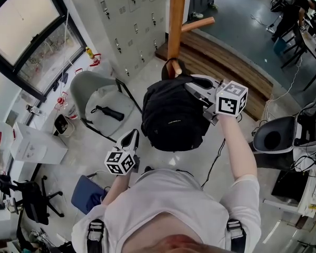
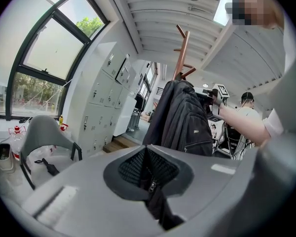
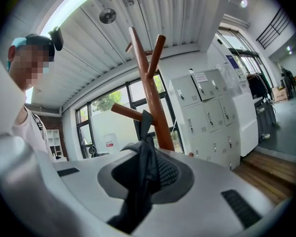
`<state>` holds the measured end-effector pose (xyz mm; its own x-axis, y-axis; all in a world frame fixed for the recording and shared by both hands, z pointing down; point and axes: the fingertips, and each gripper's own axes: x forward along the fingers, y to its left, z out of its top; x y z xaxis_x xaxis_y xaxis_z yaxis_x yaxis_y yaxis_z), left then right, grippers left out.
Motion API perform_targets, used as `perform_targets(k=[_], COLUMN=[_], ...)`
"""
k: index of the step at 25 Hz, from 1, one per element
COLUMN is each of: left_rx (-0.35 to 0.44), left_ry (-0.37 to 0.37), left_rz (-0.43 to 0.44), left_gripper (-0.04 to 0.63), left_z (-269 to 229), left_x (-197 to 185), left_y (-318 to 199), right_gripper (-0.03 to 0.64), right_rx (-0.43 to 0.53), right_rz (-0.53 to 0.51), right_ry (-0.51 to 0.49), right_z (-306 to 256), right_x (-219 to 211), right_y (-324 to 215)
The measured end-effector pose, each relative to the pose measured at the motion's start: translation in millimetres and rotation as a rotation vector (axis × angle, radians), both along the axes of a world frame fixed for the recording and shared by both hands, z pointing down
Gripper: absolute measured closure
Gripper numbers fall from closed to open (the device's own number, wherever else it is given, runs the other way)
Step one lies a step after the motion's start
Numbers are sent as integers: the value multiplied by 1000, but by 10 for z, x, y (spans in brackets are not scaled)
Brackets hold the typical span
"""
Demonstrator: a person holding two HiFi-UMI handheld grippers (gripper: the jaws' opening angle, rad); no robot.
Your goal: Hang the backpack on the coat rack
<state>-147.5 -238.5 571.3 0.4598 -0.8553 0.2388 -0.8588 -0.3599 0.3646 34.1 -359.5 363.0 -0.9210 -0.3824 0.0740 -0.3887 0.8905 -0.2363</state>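
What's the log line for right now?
right gripper: shut on backpack strap | backpack: beside coat rack | left gripper: shut

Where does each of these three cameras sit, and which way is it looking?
Head view: on the person's head, looking steeply down at the backpack by the coat rack; shows shoulders and both forearms.
Left gripper view: on the left hand-held gripper, facing the backpack; shows the right forearm.
Right gripper view: on the right hand-held gripper, facing the coat rack; shows the person's shirt.
All three share the coat rack.
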Motion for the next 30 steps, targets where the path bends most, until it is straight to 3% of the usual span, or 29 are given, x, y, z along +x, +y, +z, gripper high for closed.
perform_targets(k=[14,23,30], left_rx=[-14,-11,-3], left_ry=[2,-1,0], left_rz=[-11,-5,-5], left_gripper=[584,584,584], left_z=[46,42,22], left_x=[11,27,25], left_y=[-83,-111,-22], right_gripper=[557,555,516], right_rx=[-22,-18,-93], right_rz=[62,17,-30], right_ry=[28,36,4], right_z=[317,343,350], right_x=[21,10,23], right_y=[-196,-179,-120])
